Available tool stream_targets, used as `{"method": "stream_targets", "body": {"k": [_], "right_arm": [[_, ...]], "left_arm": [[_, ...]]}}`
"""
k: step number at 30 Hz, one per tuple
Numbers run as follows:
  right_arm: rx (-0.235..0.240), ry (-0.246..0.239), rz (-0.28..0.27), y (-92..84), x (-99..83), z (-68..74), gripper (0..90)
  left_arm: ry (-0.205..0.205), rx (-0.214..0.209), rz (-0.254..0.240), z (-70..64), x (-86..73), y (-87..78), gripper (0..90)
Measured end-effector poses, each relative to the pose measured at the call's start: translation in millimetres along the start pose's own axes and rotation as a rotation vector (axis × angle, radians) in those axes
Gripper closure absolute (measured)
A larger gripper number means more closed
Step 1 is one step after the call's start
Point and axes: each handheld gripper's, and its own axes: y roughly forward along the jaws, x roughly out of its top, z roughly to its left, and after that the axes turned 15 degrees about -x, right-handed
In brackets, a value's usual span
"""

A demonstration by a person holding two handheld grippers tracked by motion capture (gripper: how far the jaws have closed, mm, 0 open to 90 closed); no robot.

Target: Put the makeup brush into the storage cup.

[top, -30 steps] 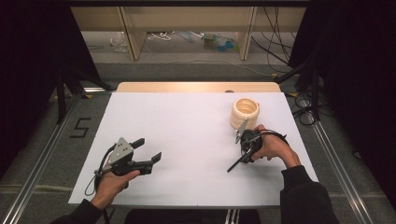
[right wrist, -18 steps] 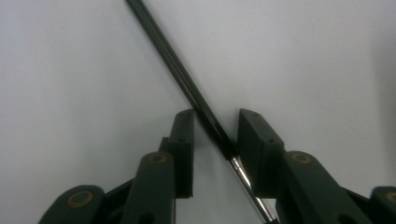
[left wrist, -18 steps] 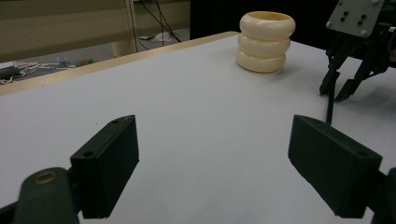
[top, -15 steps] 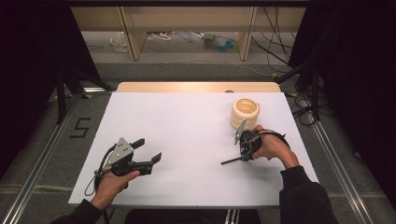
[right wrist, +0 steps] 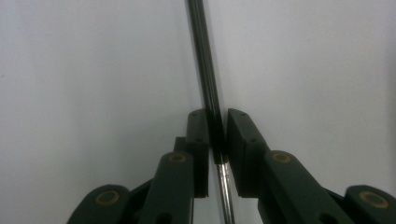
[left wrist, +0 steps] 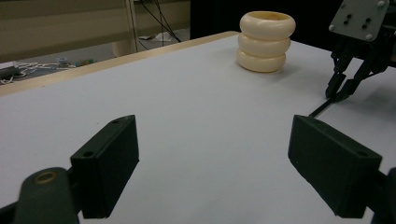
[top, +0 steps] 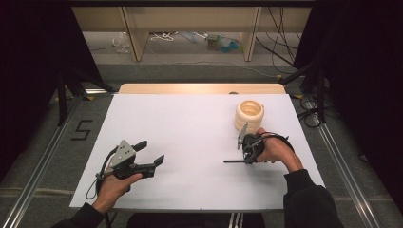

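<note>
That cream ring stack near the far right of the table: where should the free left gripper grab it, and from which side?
Judging by its shape, take the cream ring stack across its middle ring, jaws level, coming in from the left gripper's open side of the table. It stands upright, and the grooves between its three bulging rings should seat the pads. The right gripper, shut on the thin dark rod, crowds the near-right side.

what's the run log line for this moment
right claw: just closed on thin dark rod | rod: flat on white table | left claw: open, empty | ring stack: untouched

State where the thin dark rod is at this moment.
In the high view the thin dark rod lies on the white table, right of centre, clamped in the right gripper, just below the cream ring stack.
</note>
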Motion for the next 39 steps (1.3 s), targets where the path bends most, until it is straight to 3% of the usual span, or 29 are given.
{"method": "stream_targets", "body": {"k": [6, 14, 24, 27, 34, 39], "right_arm": [[-0.006, 0.008, 0.019, -0.5, 2.0, 1.5, 83.5], [-0.014, -0.026, 0.024, -1.6, 4.9, 3.7, 84.0], [-0.024, -0.004, -0.021, -20.5, 10.9, 8.6, 84.0], [-0.046, -0.035, -0.049, -26.3, 14.6, 12.1, 84.0], [-0.062, -0.069, -0.079, -38.5, 24.4, 22.9, 84.0], [-0.070, -0.124, -0.098, -43.3, 36.9, 31.1, 84.0]], "left_arm": [[0.001, -0.001, 0.002, -0.1, -0.1, 0.0, 16.2], [-0.001, -0.001, -0.001, 0.1, 0.4, 0.2, 16.2], [0.006, -0.006, 0.011, -1.4, -0.3, 1.8, 16.0], [0.006, -0.009, 0.014, -2.2, -0.2, 3.2, 16.0], [-0.003, -0.060, 0.030, -10.0, 3.7, 11.5, 16.1], [0.029, -0.109, 0.082, -19.4, 7.3, 20.8, 16.0]]}}
